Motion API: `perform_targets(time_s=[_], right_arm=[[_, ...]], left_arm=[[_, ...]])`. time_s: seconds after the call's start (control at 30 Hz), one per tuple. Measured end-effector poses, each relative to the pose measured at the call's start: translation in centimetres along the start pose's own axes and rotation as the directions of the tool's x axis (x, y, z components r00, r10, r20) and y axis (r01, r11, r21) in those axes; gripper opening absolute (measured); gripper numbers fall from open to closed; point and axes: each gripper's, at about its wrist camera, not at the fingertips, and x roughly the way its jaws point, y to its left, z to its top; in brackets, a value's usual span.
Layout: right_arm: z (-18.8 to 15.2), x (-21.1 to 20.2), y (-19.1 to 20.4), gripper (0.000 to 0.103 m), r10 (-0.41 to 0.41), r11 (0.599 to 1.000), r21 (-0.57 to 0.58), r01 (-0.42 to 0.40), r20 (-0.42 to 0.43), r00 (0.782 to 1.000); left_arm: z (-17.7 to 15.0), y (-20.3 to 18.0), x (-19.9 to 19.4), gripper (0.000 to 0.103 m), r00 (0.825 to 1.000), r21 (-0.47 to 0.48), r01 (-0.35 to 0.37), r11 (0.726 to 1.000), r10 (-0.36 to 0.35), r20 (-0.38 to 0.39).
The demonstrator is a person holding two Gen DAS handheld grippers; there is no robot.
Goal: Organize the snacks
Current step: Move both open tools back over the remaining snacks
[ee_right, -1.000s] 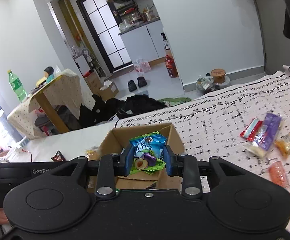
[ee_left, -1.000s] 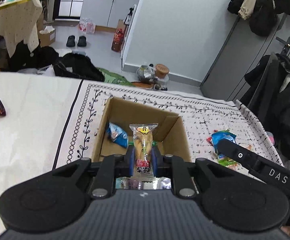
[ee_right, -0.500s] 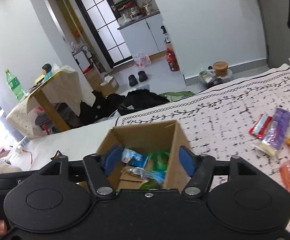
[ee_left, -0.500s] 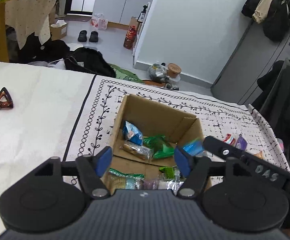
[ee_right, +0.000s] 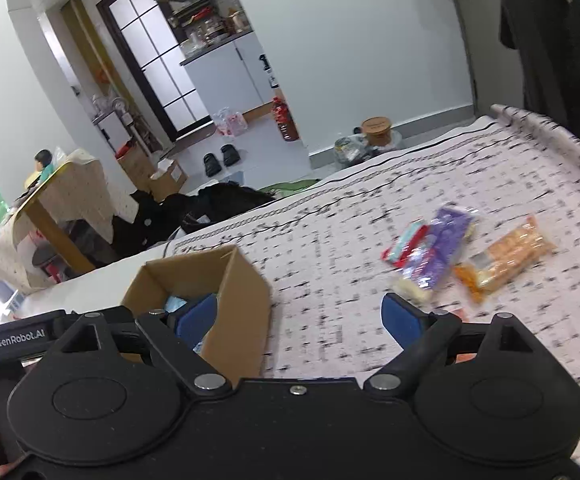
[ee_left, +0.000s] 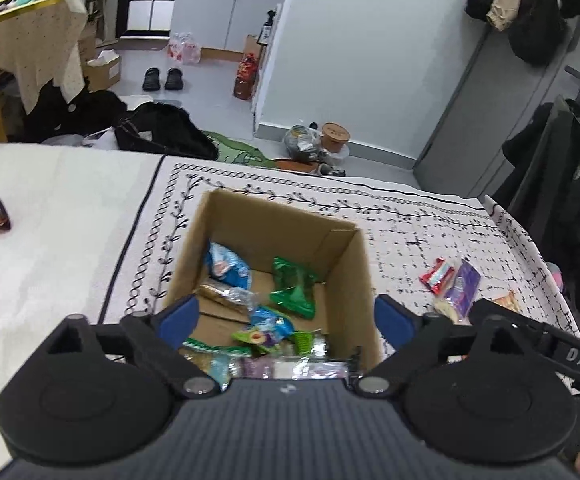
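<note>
Snacks (ee_right: 469, 252) left loose on the patterned cloth (ee_right: 329, 240) lie ahead and right of the right gripper (ee_right: 301, 320), long axes slanted; its empty jaws are opening. The left gripper (ee_left: 286, 316), also opening empty, is held over the box (ee_left: 353, 280).

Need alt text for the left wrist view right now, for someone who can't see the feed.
The left gripper, its jaws opening with nothing between them, hangs over an open cardboard box holding blue, green and clear snack packets. The box sits on a patterned cloth, with a few more wrapped snacks lying loose to its right.
</note>
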Motion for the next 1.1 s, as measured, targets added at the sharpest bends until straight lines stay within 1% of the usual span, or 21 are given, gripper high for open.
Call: perform_targets(time_s=[0.03, 0.07, 0.27, 0.43, 0.47, 0.53, 0.6, 0.67, 0.73, 0.9, 1.1], right_arm=[[0.2, -0.3, -0.3, 0.091, -0.011, 1.0, -0.01, 0.011, 0.007, 1.0], [0.4, -0.6, -0.7, 0.091, -0.021, 1.0, -0.017, 0.022, 0.014, 1.0], [1.3, -2.0, -3.9, 0.092, -0.053, 0.999, -0.012, 0.053, 0.027, 0.998], [1.5, -2.6, -6.4, 0.092, -0.079, 0.997, -0.015, 0.079, 0.028, 0.996], [1.4, -2.7, -6.8, 0.093, -0.081, 0.996, -0.019, 0.082, 0.031, 0.996], [1.4, -3.1, -7.4, 0.097, -0.078, 0.996, -0.032, 0.08, 0.046, 0.996], [1.5, -3.3, -8.0, 0.097, -0.077, 0.996, -0.035, 0.079, 0.057, 0.995], [1.7, -3.4, -8.8, 0.097, -0.079, 0.997, -0.021, 0.081, 0.051, 0.996], [2.0, -3.3, -9.5, 0.097, -0.08, 0.997, -0.014, 0.08, 0.044, 0.996], [2.3, -3.0, -11.4, 0.097, -0.089, 0.996, -0.019, 0.09, 0.039, 0.995], [2.0, -1.9, -14.2, 0.097, -0.102, 0.994, 0.032, 0.101, 0.031, 0.994]], left_arm=[[0.0, -0.4, 0.0, 0.102, 1.0, 0.008, 0.002, 1.0, -0.002, 0.007], [0.0, -0.8, 0.0, 0.103, 1.0, 0.014, 0.004, 1.0, -0.005, 0.013], [0.1, -3.5, 0.4, 0.103, 0.999, 0.056, 0.039, 0.998, -0.04, 0.019], [-0.3, -5.4, 0.9, 0.103, 0.998, 0.098, 0.06, 0.993, -0.061, 0.011], [-0.3, -5.7, 1.0, 0.103, 0.998, 0.107, 0.061, 0.992, -0.062, 0.01], [-0.3, -6.5, 1.3, 0.103, 0.998, 0.121, 0.065, 0.991, -0.066, 0.006], [-0.4, -7.1, 1.5, 0.103, 0.998, 0.13, 0.069, 0.989, -0.07, 0.004], [-0.4, -7.9, 1.7, 0.103, 0.998, 0.145, 0.065, 0.987, -0.066, 0.003], [-0.4, -8.6, 1.9, 0.103, 0.997, 0.152, 0.077, 0.985, -0.076, -0.007], [-0.3, -10.6, 2.9, 0.103, 0.996, 0.167, 0.087, 0.982, -0.083, -0.029], [-0.4, -12.8, 4.2, 0.103, 0.994, 0.182, 0.103, 0.978, -0.096, -0.051]])
